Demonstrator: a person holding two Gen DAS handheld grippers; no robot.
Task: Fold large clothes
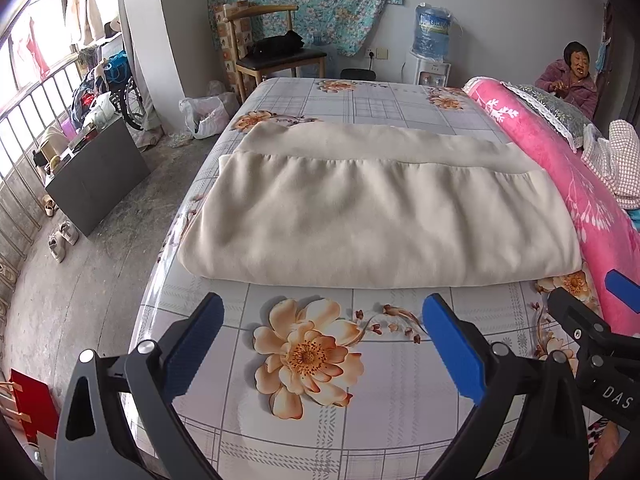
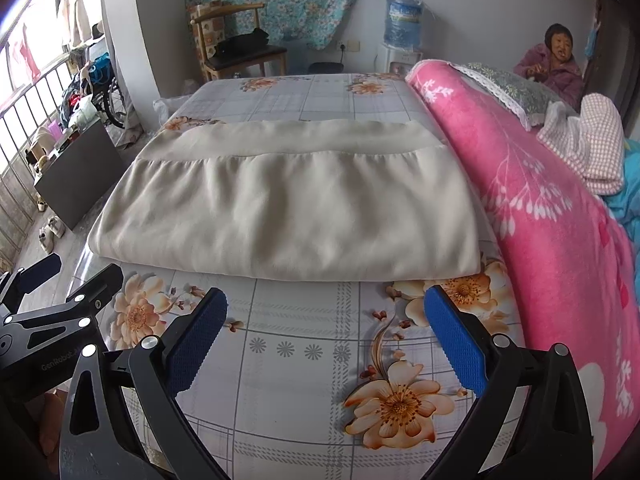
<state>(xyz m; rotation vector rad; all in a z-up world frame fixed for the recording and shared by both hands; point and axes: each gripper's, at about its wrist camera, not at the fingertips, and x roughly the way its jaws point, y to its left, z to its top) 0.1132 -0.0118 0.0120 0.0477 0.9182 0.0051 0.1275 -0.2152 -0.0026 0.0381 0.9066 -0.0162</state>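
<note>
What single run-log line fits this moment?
left gripper: open, empty | right gripper: open, empty | garment: cream, folded flat on bed | blanket: beside garment

left gripper (image 1: 322, 318): black plastic arms with triangular cutouts, silver round rivets, blue knurled rubber pads (image 1: 452, 348)
right gripper (image 2: 325, 314): same build, blue textured pads (image 2: 456, 340), silver screws
markings: white "DAS" lettering in the left view, faint "GenRobot" in the right view

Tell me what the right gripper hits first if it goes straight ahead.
Probably the near folded edge of the cream garment; only bare floral bedsheet lies between it and the open right gripper.
</note>
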